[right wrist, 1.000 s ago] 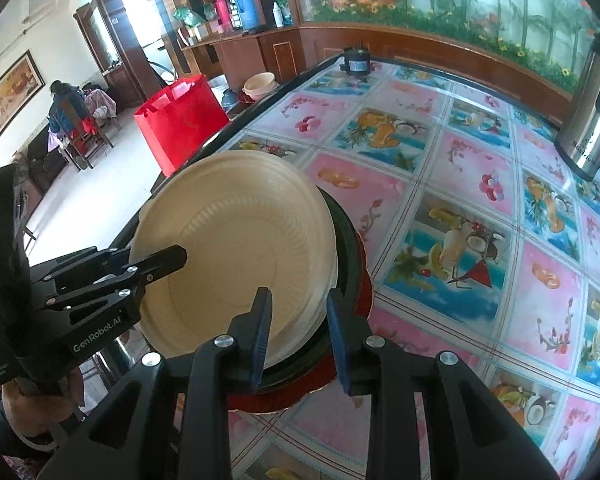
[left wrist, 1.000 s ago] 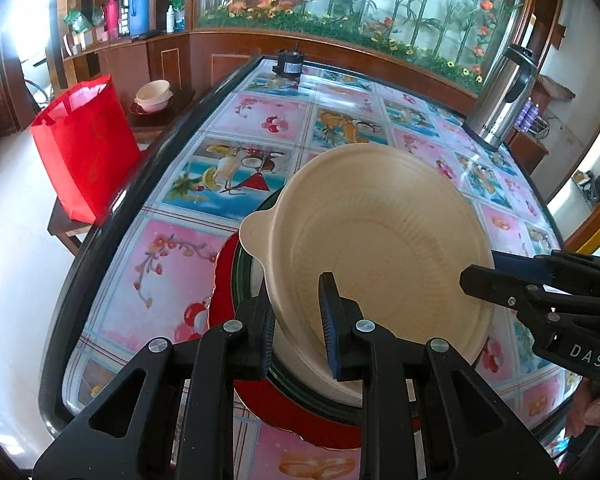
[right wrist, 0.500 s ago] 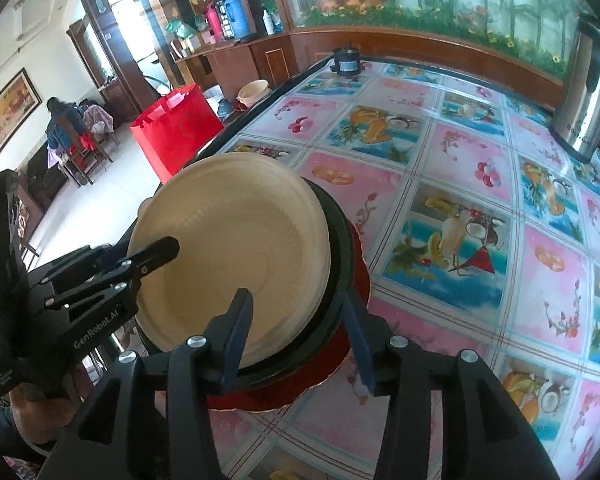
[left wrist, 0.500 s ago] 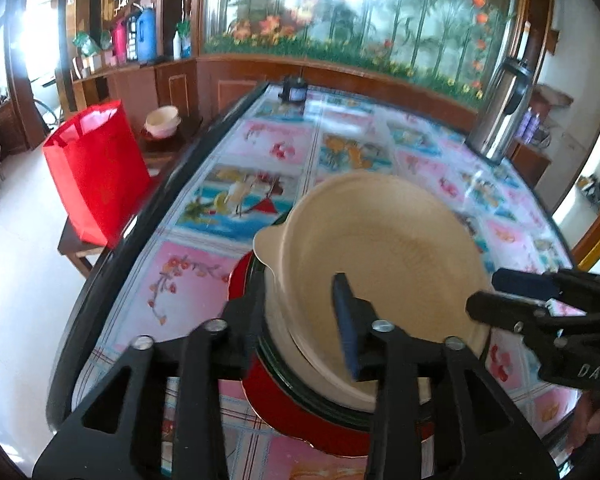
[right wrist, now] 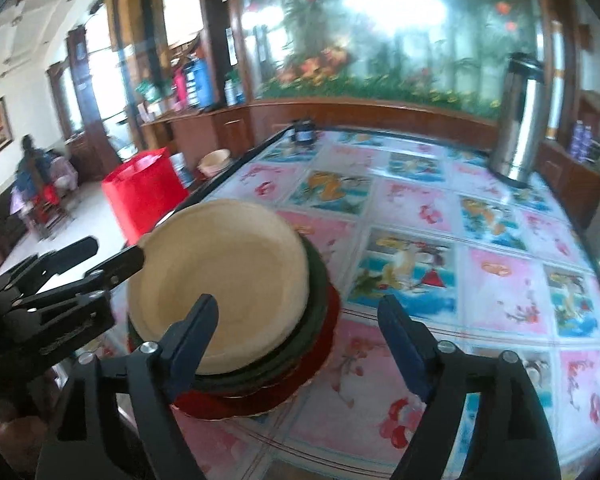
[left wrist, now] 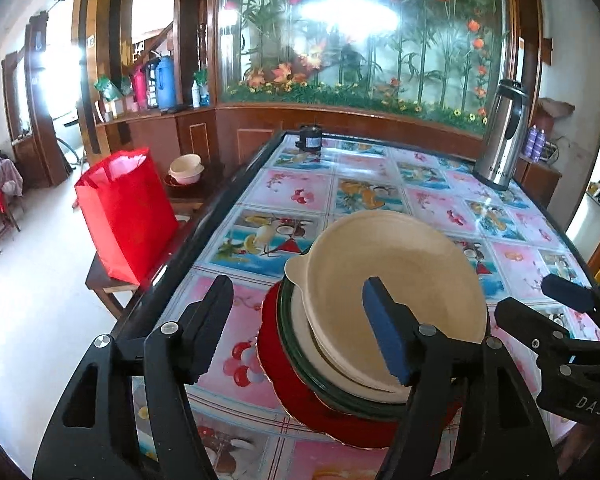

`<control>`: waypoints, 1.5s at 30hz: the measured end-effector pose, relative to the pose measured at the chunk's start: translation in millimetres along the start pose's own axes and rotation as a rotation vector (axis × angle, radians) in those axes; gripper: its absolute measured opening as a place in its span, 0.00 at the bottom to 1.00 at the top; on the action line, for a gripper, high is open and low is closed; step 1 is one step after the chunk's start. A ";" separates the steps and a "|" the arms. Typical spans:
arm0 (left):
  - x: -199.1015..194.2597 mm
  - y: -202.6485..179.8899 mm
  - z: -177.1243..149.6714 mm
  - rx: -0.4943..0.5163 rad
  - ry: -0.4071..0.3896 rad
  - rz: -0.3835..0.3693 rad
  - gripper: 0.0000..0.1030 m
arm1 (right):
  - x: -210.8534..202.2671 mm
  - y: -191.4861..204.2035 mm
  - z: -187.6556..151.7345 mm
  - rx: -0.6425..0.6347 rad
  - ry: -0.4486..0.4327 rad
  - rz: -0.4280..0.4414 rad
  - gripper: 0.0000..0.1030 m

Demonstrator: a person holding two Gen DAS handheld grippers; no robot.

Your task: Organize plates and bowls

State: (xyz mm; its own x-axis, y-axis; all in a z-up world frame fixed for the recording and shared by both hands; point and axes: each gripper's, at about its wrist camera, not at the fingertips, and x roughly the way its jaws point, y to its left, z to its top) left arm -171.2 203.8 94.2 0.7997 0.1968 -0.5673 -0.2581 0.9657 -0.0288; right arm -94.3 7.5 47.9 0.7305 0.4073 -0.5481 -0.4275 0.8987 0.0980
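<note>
A beige bowl (left wrist: 396, 280) with a small tab handle sits tilted on top of a stack: another pale bowl, a dark green plate (left wrist: 296, 364) and a red scalloped plate (left wrist: 296, 404). The stack stands near the table's front left edge. My left gripper (left wrist: 300, 328) is opening. Its pads stand apart from the bowl's near rim, which lies between them untouched. My right gripper (right wrist: 300, 336) is opening too, just short of the beige bowl (right wrist: 220, 280), the green plate (right wrist: 320, 292) and the red plate (right wrist: 332, 320). Nothing is held.
The table (left wrist: 292, 192) has a fruit-patterned cloth and a black rim. A steel flask (left wrist: 500, 136) stands at the far right and a small black jar (left wrist: 310, 140) at the far end. A red bag (left wrist: 124, 216) and pale bowls (left wrist: 186, 170) sit on a low bench to the left.
Both grippers went from shut on the beige bowl's rim to open and drew back a little. The bowl now rests on the stack.
</note>
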 end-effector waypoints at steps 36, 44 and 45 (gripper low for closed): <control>-14.5 -16.0 -13.8 0.078 -0.053 -0.018 0.79 | -5.1 -4.2 -21.7 0.055 -0.026 -0.041 0.81; -17.1 -11.3 -13.6 0.075 -0.068 -0.031 0.79 | -3.9 -1.8 -23.3 0.049 -0.018 -0.036 0.81; -16.9 -11.7 -13.8 0.078 -0.068 -0.029 0.79 | -3.6 -1.5 -23.5 0.048 -0.017 -0.034 0.81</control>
State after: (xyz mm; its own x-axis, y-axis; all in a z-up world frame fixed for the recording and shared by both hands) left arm -189.1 186.8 92.8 0.8419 0.1774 -0.5097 -0.1938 0.9808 0.0211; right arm -108.8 0.9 30.2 0.7530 0.3790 -0.5379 -0.3768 0.9185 0.1198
